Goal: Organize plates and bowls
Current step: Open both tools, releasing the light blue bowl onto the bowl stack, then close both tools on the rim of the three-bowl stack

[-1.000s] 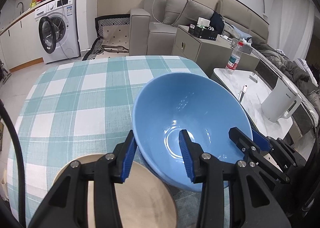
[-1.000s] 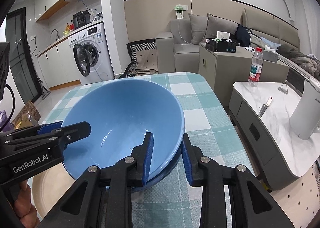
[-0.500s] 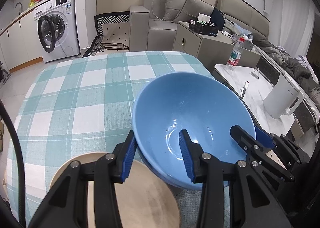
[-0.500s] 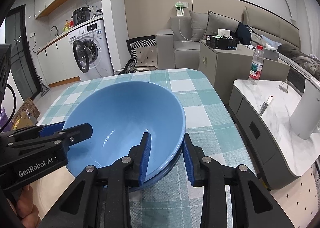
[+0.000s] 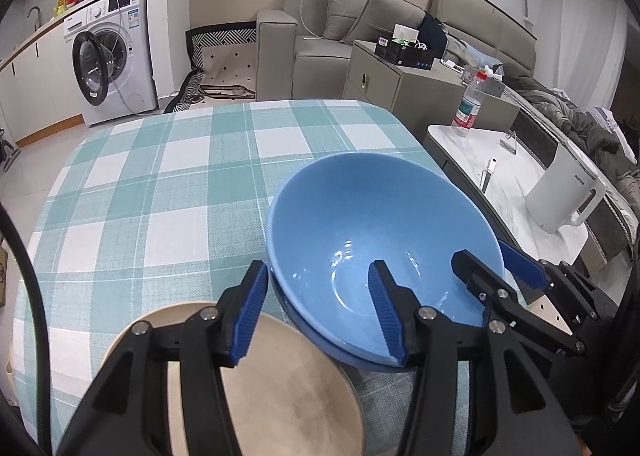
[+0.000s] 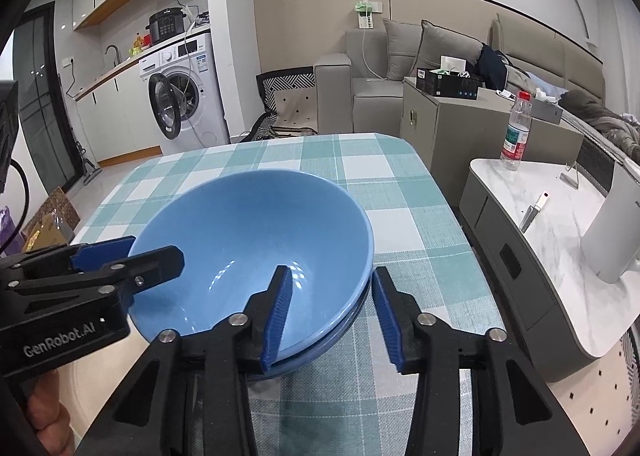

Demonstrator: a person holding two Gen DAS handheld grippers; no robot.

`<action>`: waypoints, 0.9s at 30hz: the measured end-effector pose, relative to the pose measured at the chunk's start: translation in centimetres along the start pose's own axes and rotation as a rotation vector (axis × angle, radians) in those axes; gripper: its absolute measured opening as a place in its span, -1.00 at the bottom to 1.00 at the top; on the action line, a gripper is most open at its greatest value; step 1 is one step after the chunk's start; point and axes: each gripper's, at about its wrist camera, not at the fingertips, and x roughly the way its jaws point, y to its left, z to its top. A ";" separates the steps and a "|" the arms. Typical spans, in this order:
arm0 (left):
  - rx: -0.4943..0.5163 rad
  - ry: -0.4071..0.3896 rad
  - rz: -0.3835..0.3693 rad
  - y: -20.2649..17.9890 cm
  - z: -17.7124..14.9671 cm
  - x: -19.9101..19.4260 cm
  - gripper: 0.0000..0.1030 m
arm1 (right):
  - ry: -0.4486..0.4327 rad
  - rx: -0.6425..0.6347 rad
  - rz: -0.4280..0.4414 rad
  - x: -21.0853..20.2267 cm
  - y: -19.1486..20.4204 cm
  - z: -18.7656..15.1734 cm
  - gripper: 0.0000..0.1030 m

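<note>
Straddling the near-left rim of the blue bowl [image 5: 380, 224], the left gripper [image 5: 318, 308] stands wide; the bowl nests in another on the counter [image 5: 160, 184]; the right gripper [image 6: 332, 316], also wide, straddles its right rim

Left wrist view sits low over the near left of the teal-and-white checked cloth worktop [image 5: 160, 184], close in, facing forward toward the grey sofa [image 5: 360, 24]. Right wrist view sits further right, same heading, equally close. Both share the glossy blue ceramic bowl [image 5: 380, 224] [image 6: 248, 232], the white front-loading washing machine [image 5: 112, 56] [image 6: 188, 96] and each other's fingers.
</note>
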 end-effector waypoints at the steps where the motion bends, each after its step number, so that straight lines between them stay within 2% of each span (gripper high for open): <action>1: 0.000 -0.001 0.001 0.1 0.0 0.0 0.04 | 0.001 -0.008 -0.010 0.2 0.1 -0.1 -0.09; 7: -0.011 0.002 0.005 0.6 -0.1 0.0 0.11 | 0.002 -0.001 0.001 0.6 -0.2 -0.3 -0.03; 9: -0.014 0.002 0.004 0.8 -0.1 0.0 0.17 | 0.006 0.008 0.007 0.6 -0.4 -0.3 0.05; 11: -0.014 0.001 0.004 0.9 0.0 -0.1 0.19 | 0.008 0.023 0.028 0.6 -0.8 -0.3 0.35; 13: -0.011 -0.002 0.005 1.1 0.0 -0.2 0.25 | -0.002 0.046 0.044 0.4 -1.2 -0.2 0.47; 16: -0.016 -0.011 0.004 1.4 0.1 -0.4 0.50 | -0.011 0.075 0.052 0.1 -1.8 0.0 0.58; 19: -0.019 -0.014 0.002 1.7 0.2 -0.4 0.56 | -0.010 0.109 0.060 0.1 -2.6 0.1 0.67; 21: -0.025 -0.015 0.001 1.9 0.3 -0.3 0.81 | -0.004 0.143 0.071 0.2 -3.2 0.1 0.70; 23: -0.038 -0.016 -0.002 2.1 0.3 -0.1 0.97 | 0.002 0.167 0.087 0.3 -3.7 0.1 0.77; 27: -0.048 0.003 -0.015 2.2 0.3 0.4 1.00 | 0.003 0.192 0.116 0.4 -4.1 0.0 0.96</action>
